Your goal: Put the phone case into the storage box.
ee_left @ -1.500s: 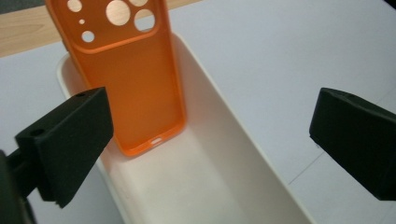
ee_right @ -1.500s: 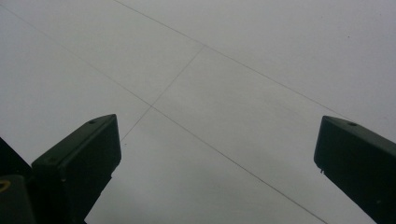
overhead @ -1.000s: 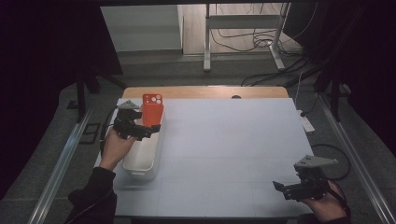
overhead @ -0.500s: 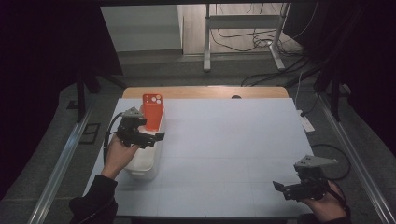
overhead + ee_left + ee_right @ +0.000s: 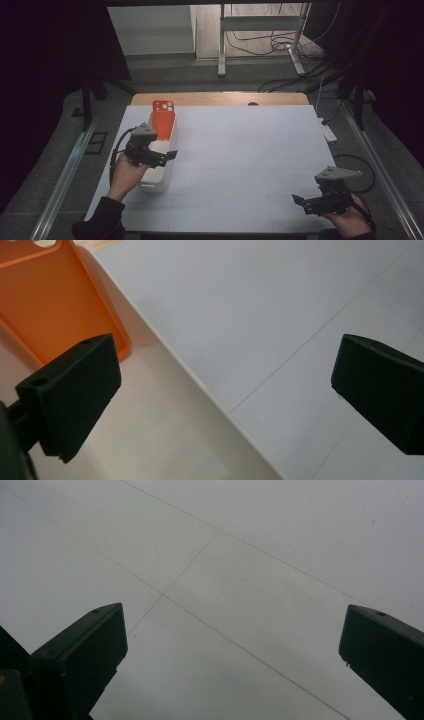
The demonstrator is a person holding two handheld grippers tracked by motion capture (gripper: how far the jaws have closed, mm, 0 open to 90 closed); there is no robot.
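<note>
- Hovering over the near end of the white bin (image 5: 159, 165), the left gripper (image 5: 169, 155) has its fingers (image 5: 75, 390) spread wide, with nothing between them.
- An orange phone case (image 5: 163, 122) stands tilted in the far end of the bin, its top with the camera cut-outs leaning past the bin's far rim. From the left gripper view the case (image 5: 55, 305) lies just beyond the left finger, apart from it.
- My reading: the case looks already placed in the bin, so the step in hand is either parting from it or lining up to take it; I cannot tell which.
- The right gripper (image 5: 307, 202) sits well apart at the near right corner of the table (image 5: 250, 150); its fingers (image 5: 80, 655) gape wide over bare surface, holding nothing.
- A next move on the case would call for swinging the left gripper towards the far end of the bin and bracketing the case's thin edges before closing, keeping clear of the bin wall.
</note>
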